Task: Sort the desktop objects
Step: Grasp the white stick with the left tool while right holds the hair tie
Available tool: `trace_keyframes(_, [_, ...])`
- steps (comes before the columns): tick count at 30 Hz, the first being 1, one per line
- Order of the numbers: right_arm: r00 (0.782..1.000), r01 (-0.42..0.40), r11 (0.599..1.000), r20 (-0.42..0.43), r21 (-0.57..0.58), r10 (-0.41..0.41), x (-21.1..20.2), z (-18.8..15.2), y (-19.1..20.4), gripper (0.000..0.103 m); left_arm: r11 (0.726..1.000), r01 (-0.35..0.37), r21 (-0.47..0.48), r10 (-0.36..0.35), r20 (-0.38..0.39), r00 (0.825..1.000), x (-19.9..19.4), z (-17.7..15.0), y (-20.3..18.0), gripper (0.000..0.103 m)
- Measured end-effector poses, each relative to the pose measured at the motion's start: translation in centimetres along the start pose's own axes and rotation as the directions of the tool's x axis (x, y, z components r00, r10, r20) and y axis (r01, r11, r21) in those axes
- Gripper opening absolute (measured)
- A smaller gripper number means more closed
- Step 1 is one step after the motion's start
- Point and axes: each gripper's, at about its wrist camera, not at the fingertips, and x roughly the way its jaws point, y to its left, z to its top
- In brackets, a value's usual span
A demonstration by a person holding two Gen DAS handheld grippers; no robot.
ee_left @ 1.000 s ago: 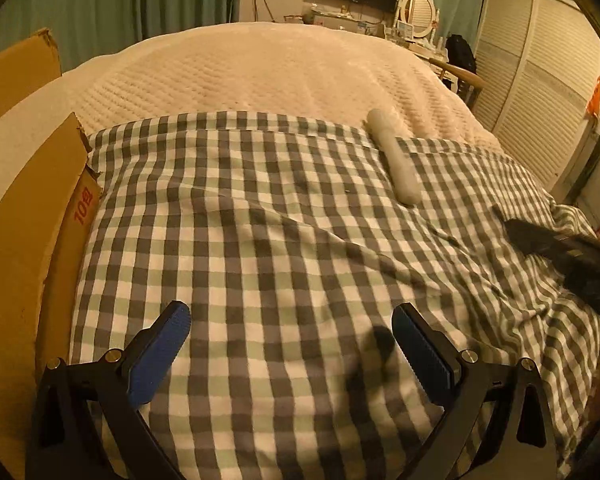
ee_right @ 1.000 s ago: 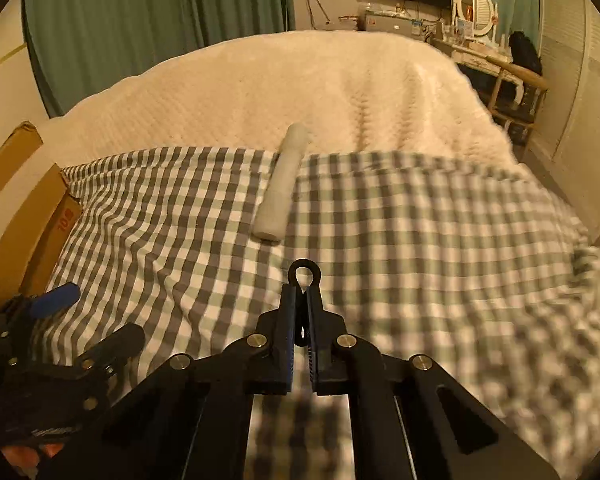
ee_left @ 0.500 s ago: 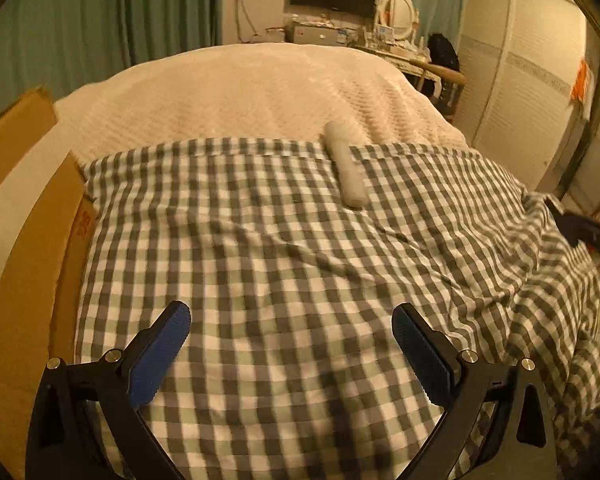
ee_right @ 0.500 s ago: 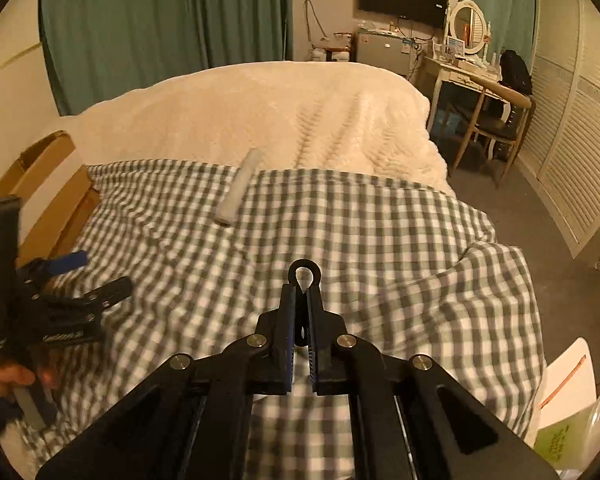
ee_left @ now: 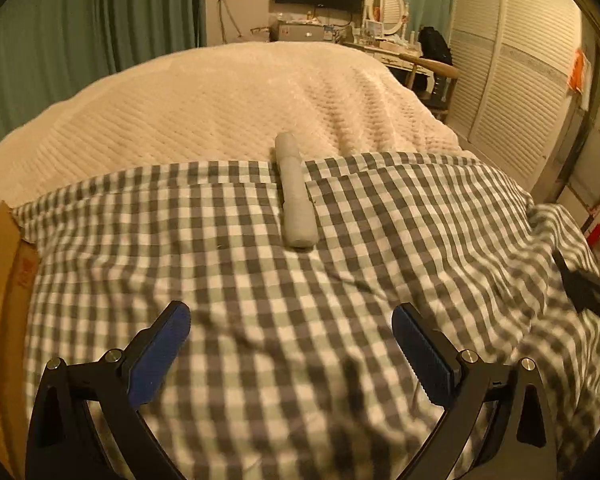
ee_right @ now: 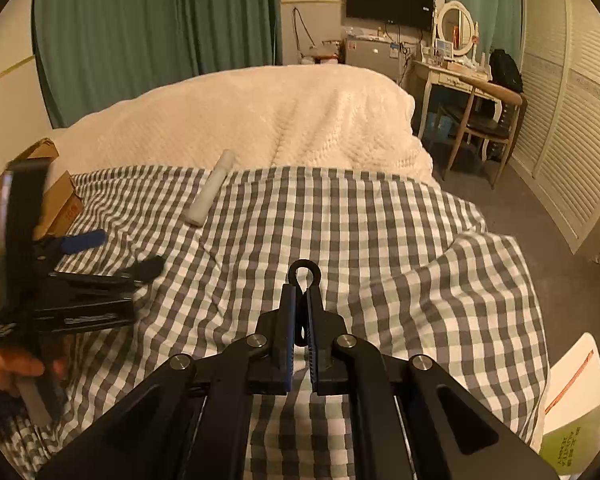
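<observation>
1. Right wrist view: the right gripper [ee_right: 302,300] is clamped shut on a small black loop [ee_right: 303,273], which sticks out past the tips at 12 o'clock.
2. Left gripper [ee_left: 291,320] – seen in its own view – stands wide open with nothing between its blue pads [ee_left: 158,356], above a gray-and-white checked cloth [ee_left: 260,280].
3. From the right wrist view, the left gripper shows at 9 o'clock, held by a hand [ee_right: 8,368] at the frame's edge.
4. A pale cylindrical stick [ee_left: 295,196] lies at 12 o'clock from the left gripper, well apart from it – half on the checked cloth, half on a cream blanket [ee_left: 240,112].
5. A cardboard box [ee_right: 58,204] sits at 10 o'clock in the right wrist view, beside the cloth's edge.
</observation>
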Motion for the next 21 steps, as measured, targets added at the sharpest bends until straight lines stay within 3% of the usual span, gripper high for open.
trace_keyframes(9, [0.998,-0.010,1.000,0.058,0.017,0.009,-0.5,0.3,-0.5,0.005,0.997,0.018,-0.069,-0.017,0.016,1.000,3.2,3.0,-0.8,0.103])
trace_keyframes(14, [0.998,-0.009,1.000,0.056,0.021,0.008,-0.1,0.5,-0.7,0.005,0.999,-0.028,-0.043,0.029,0.013,1.000,5.6,4.2,-1.4,0.103])
trace_keyframes(17, [0.999,-0.019,0.999,0.049,0.033,0.017,0.2,0.4,-1.0,0.005,0.997,-0.047,-0.054,0.048,0.021,0.999,6.6,4.7,-1.4,0.087])
trace_keyframes(21, [0.999,-0.033,0.998,0.043,0.051,0.031,0.5,0.0,-1.5,0.005,0.997,-0.028,-0.065,0.028,0.003,1.000,7.9,5.4,-1.5,0.087])
